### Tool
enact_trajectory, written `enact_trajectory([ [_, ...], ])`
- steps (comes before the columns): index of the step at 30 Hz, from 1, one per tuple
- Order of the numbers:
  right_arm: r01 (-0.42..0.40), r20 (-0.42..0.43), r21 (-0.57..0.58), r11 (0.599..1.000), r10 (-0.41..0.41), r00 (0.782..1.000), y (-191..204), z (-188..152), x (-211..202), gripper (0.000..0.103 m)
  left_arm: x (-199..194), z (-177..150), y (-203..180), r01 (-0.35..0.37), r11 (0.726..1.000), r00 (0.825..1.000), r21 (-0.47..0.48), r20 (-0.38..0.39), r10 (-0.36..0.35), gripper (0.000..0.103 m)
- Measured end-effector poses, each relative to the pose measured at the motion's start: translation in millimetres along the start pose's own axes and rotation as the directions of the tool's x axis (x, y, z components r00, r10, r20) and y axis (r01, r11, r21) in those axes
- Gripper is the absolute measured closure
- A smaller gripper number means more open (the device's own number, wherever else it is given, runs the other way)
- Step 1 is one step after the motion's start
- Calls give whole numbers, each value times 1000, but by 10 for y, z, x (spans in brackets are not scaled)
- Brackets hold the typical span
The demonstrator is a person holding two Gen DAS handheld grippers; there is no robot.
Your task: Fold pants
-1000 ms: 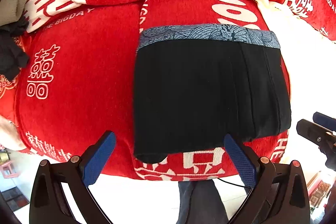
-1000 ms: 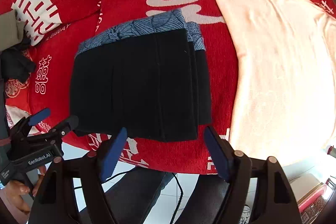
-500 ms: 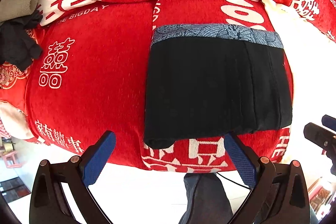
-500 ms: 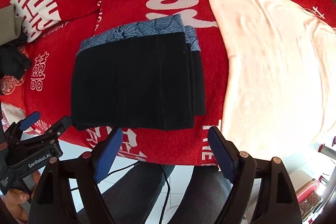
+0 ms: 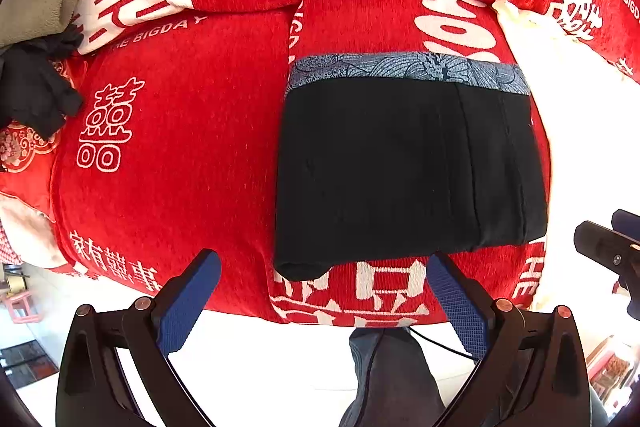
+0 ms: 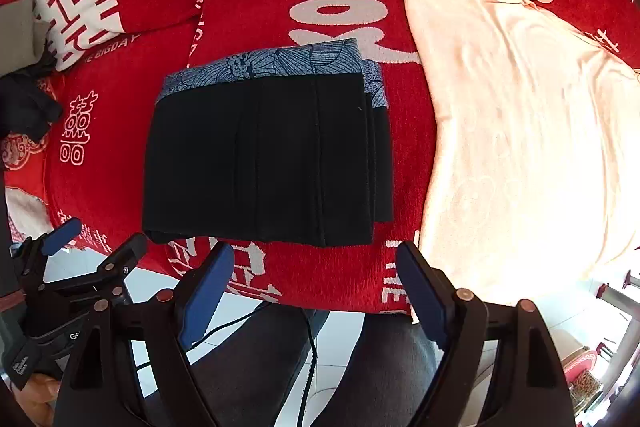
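Observation:
The black pants lie folded into a flat rectangle on the red cloth, with a blue patterned waistband along the far edge. They also show in the right wrist view. My left gripper is open and empty, hovering at the table's near edge just in front of the pants' near left corner. My right gripper is open and empty, just in front of the pants' near edge. The left gripper also shows at the lower left of the right wrist view.
A red cloth with white characters covers the table. A pale peach garment lies spread to the right of the pants. A grey and a black garment sit at the far left. The person's legs are below the table edge.
Both grippers have drawn back toward the near table edge and away from the pants. The folded pants have not moved.

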State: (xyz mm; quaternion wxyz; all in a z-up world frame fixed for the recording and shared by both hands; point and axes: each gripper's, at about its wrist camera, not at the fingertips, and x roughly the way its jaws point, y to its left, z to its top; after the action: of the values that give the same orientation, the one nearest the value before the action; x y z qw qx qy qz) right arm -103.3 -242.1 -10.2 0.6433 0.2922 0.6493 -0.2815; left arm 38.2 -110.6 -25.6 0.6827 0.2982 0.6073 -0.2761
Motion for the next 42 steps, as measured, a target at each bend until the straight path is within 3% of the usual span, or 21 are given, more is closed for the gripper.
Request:
enact_trajectory([
  [42,12,27,16,1000,-13,1000,36,-14,-105,18,-97,46,-13,5,1000,1000,10,24,-5,0],
])
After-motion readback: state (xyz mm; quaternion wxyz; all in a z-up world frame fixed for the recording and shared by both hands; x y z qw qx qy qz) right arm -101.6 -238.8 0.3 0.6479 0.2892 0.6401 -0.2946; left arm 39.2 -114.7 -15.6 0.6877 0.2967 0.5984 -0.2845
